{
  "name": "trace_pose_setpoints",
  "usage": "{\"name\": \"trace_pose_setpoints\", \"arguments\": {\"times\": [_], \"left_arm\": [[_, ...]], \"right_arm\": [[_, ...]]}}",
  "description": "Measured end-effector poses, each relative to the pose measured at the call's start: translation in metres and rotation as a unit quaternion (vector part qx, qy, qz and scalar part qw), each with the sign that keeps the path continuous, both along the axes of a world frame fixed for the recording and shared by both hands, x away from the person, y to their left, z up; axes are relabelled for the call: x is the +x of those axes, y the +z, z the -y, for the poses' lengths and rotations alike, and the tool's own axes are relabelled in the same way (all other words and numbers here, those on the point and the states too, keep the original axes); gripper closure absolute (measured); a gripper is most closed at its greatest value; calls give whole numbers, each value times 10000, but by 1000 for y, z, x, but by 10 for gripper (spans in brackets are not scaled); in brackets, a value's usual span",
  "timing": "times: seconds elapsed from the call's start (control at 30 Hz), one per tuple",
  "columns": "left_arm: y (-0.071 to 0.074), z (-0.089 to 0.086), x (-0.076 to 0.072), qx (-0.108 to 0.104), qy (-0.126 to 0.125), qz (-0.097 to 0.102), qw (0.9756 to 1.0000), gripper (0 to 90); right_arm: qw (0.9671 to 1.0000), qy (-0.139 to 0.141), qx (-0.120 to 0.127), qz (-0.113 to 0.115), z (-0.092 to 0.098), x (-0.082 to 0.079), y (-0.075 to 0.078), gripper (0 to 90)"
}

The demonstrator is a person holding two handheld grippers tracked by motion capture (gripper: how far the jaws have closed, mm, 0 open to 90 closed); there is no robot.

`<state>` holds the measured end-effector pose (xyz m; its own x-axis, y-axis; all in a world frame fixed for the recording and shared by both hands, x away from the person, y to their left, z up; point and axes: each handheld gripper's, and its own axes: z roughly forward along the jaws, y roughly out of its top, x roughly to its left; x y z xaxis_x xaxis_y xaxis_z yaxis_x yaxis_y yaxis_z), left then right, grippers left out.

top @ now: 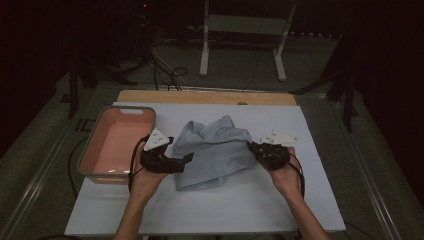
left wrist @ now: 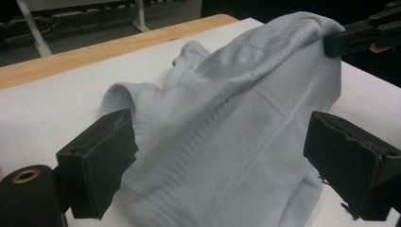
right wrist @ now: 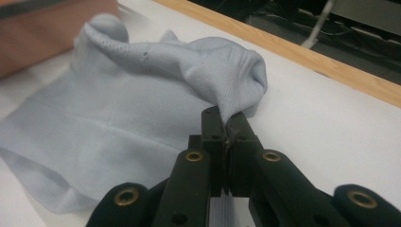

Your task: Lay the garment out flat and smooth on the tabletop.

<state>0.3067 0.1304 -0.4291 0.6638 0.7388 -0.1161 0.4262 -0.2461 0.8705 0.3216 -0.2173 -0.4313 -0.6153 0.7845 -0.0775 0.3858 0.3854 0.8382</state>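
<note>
A crumpled pale blue cloth (top: 215,150) lies in the middle of the white table cover (top: 225,205). My left gripper (top: 187,157) is at the cloth's left edge. In the left gripper view its jaws (left wrist: 217,161) stand wide apart with the cloth (left wrist: 227,123) between them, and the pads are not pressing on it. My right gripper (top: 251,146) is at the cloth's right edge. In the right gripper view it (right wrist: 228,125) is shut on a pinched fold of the cloth (right wrist: 142,94), which is lifted a little off the table. The right gripper (left wrist: 350,40) also appears far off in the left gripper view, holding that raised corner.
A pink basin (top: 131,109) with a grey rim stands at the left of the table, close to my left hand. A strip of bare wooden tabletop (top: 200,96) runs along the far side. Beyond it, a white stand (top: 245,25) and cables sit on the floor.
</note>
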Motion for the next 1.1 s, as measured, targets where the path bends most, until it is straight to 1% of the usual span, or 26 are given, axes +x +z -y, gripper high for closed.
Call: {"name": "trace_pose_setpoints", "arguments": {"times": [0.13, 0.17, 0.2, 0.3, 0.33, 0.43, 0.63, 0.77, 0.83, 0.93, 1.1], "left_arm": [[-1, 1, 0, 5, -18, -8, 10000, 122], [-1, 1, 0, 5, -18, -8, 10000, 124], [0, 1, 0, 3, -22, -5, 10000, 126], [0, 1, 0, -6, -36, -3, 10000, 134], [0, 1, 0, -6, -41, 0, 10000, 141], [0, 0, 0, 6, -28, 1, 10000, 147], [0, -1, 0, 1, -17, 1, 10000, 153], [-1, 0, 0, 15, -27, 3, 10000, 161], [-1, 1, 0, 23, -35, -4, 10000, 165], [-3, 3, 0, 31, -60, -47, 10000, 180], [-11, 11, 2, 70, -144, -179, 9997, 235]], "right_arm": [[9996, -187, -185, 33, 15, -6, -2, 881], [9996, -187, -185, 33, 15, -6, -2, 881], [9995, -239, -182, 6, 21, -7, -4, 881], [9993, -317, -171, -33, 27, -9, -7, 881], [9992, -356, -191, -58, 31, -10, -9, 881], [9987, -439, -217, -117, 37, -13, -12, 880], [9977, -574, -325, -138, 48, -19, -18, 880], [9973, -630, -353, -162, 56, -23, -21, 880], [9966, -720, -357, -181, 60, -25, -22, 880], [9959, -778, -420, -204, 65, -26, -25, 880], [9951, -859, -409, -258, 73, -28, -28, 880]]}}
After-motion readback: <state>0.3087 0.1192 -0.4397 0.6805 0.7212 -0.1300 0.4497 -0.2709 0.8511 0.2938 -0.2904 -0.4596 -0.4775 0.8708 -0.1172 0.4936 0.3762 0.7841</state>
